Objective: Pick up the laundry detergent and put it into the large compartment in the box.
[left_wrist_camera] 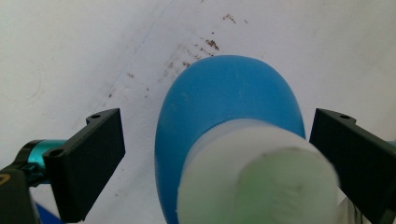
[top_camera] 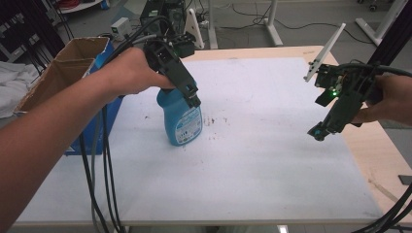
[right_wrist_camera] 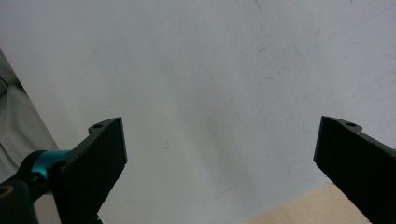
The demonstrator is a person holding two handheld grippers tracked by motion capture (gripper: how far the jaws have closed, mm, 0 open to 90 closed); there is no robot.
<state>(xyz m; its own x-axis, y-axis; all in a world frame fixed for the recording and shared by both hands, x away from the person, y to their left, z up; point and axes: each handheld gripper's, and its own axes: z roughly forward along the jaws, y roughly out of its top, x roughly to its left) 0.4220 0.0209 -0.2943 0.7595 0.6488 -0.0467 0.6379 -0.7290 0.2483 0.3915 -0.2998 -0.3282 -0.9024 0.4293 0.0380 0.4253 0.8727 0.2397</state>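
Note:
A blue plastic bottle (top_camera: 180, 119) with a pale label stands upright on the white sheet (top_camera: 272, 160). My left gripper (top_camera: 194, 99) hangs over its top. In the left gripper view the blue bottle (left_wrist_camera: 224, 93) and its whitish cap (left_wrist_camera: 252, 182) sit between the jaws of the left gripper (left_wrist_camera: 215, 135), which is open, with a clear gap on the left side. My right gripper (top_camera: 318, 132) hovers over the sheet's right side, tilted down. In its own view the right gripper (right_wrist_camera: 217, 140) is open with only bare sheet between the jaws.
An open cardboard box (top_camera: 63, 73) with a blue side stands at the table's left edge, close to the bottle. Brown specks (top_camera: 211, 120) dot the sheet beside the bottle. Bare wood (top_camera: 379, 150) runs along the right edge. Black cables (top_camera: 104, 184) hang off the front left.

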